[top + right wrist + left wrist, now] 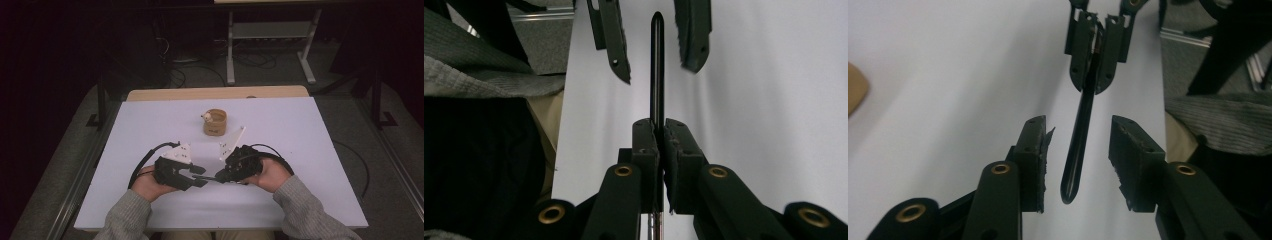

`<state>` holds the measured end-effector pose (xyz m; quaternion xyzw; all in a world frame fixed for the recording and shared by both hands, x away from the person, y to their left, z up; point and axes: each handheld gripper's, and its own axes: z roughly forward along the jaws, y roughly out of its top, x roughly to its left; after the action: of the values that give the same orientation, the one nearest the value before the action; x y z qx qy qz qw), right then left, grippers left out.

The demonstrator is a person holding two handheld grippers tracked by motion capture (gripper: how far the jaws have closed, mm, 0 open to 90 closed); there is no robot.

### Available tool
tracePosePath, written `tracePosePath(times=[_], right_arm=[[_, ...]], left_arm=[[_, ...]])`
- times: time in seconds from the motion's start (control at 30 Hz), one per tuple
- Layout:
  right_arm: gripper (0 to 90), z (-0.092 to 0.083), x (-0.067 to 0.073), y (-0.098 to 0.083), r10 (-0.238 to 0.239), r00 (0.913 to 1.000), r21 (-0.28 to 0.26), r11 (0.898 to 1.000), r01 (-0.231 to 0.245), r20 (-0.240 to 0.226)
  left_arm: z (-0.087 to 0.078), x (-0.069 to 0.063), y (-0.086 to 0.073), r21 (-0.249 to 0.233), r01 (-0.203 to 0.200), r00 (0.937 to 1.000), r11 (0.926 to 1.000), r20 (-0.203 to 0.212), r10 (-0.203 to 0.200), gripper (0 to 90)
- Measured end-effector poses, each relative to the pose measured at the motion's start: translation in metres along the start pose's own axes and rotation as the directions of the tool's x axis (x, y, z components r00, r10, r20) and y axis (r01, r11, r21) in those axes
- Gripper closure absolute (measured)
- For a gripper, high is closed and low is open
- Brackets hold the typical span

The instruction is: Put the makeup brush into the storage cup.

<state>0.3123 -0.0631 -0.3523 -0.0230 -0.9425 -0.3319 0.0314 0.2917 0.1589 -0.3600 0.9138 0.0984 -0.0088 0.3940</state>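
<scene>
The black rod (1079, 140) hangs level over the near middle of the table (300, 150), its free end between the left tool's (1075, 160) parted jaws, which do not press it. The right tool (659, 145) is clamped on its other end. If the right lets go before the left bites, it would likely drop.

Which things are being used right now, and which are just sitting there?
In use:
right gripper, shut on the black stick
left gripper, open around the stick's free end, not touching it

Just sitting there:
tan cup, farther back on the table, with something small inside
</scene>
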Motion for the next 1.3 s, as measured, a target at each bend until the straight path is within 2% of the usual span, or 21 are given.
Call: tracePosePath(times=[0.1, 0.13, 0.33, 0.5, 0.57, 0.67, 0.8, 0.83, 0.9, 0.93, 0.97, 1.0, 1.03, 1.13, 1.3], right_arm=[[83.3, 0.003, -0.001, 0.0, -0.018, 0.9998, 0.007, 1.0, 0.018, -0.01], [83.3, 0.004, 0.0, 0.0, -0.012, 0.9998, 0.013, 1.0, 0.012, -0.014], [83.4, 0.006, 0.002, 0.0, -0.02, 0.9995, 0.008, 1.0, 0.02, -0.024], [83.4, 0.007, 0.003, 0.001, -0.028, 0.999, 0.011, 1.0, 0.029, -0.035], [83.3, 0.01, 0.005, 0.002, -0.052, 0.9977, 0.019, 0.998, 0.053, -0.044], [83.3, 0.011, 0.008, 0.002, -0.066, 0.9964, 0.016, 0.998, 0.067, -0.053], [82.2, 0.013, 0.007, 0.0, -0.068, 0.996, 0.0, 0.998, 0.068, -0.057], [80.7, 0.013, 0.006, -0.001, -0.072, 0.9953, -0.012, 0.997, 0.071, -0.065], [71.3, 0.011, 0.004, -0.004, -0.065, 0.996, -0.027, 0.998, 0.063, -0.061], [68.0, 0.009, 0.004, -0.008, -0.035, 0.9979, -0.026, 0.999, 0.034, -0.054], [67.6, 0.008, 0.003, -0.009, -0.025, 0.9981, -0.027, 0.999, 0.023, -0.057], [66.5, 0.008, 0.0, -0.014, -0.03, 0.9977, -0.049, 0.998, 0.027, -0.06], [65.5, 0.006, -0.003, -0.021, 0.001, 0.9972, -0.062, 0.998, -0.006, -0.075], [65.5, 0.004, -0.005, -0.026, 0.006, 0.9967, -0.08, 0.997, -0.012, -0.081], [67.6, 0.001, -0.008, -0.033, 0.022, 0.9961, -0.086, 0.996, -0.03, -0.085]], left_arm=[[0.003, -0.001, -0.001, 0.022, -0.012, 0.9996, 0.9997, 0.026, 0.012, 63.9], [0.003, -0.001, -0.001, 0.03, -0.013, 0.9994, 0.9995, 0.033, 0.012, 65.3], [0.006, 0.0, -0.001, 0.048, -0.008, 0.9991, 0.9988, 0.042, 0.006, 68.5], [0.009, -0.002, -0.001, 0.065, -0.024, 0.9974, 0.9976, 0.069, 0.019, 74.6], [0.01, -0.004, -0.001, 0.077, -0.038, 0.9969, 0.9963, 0.072, 0.032, 81.1], [0.01, -0.007, -0.002, 0.094, -0.072, 0.9949, 0.9929, 0.077, 0.065, 83.1], [0.009, -0.007, -0.002, 0.095, -0.083, 0.9945, 0.992, 0.072, 0.076, 83.4], [0.009, -0.008, -0.003, 0.083, -0.073, 0.9951, 0.9939, 0.072, 0.067, 83.5], [0.007, -0.008, -0.004, 0.079, -0.08, 0.9948, 0.9936, 0.07, 0.075, 83.5], [0.006, -0.008, -0.004, 0.074, -0.079, 0.9949, 0.9941, 0.069, 0.074, 83.5], [0.005, -0.007, -0.005, 0.075, -0.077, 0.9953, 0.9942, 0.065, 0.072, 83.5], [0.005, -0.007, -0.005, 0.072, -0.07, 0.996, 0.9949, 0.061, 0.066, 83.5], [0.003, -0.007, -0.006, 0.069, -0.073, 0.9961, 0.995, 0.055, 0.069, 83.5], [0.002, -0.006, -0.008, 0.056, -0.065, 0.9969, 0.9963, 0.048, 0.062, 83.6], [-0.001, -0.006, -0.009, 0.033, -0.058, 0.9966, 0.9978, 0.06, 0.056, 83.5]])
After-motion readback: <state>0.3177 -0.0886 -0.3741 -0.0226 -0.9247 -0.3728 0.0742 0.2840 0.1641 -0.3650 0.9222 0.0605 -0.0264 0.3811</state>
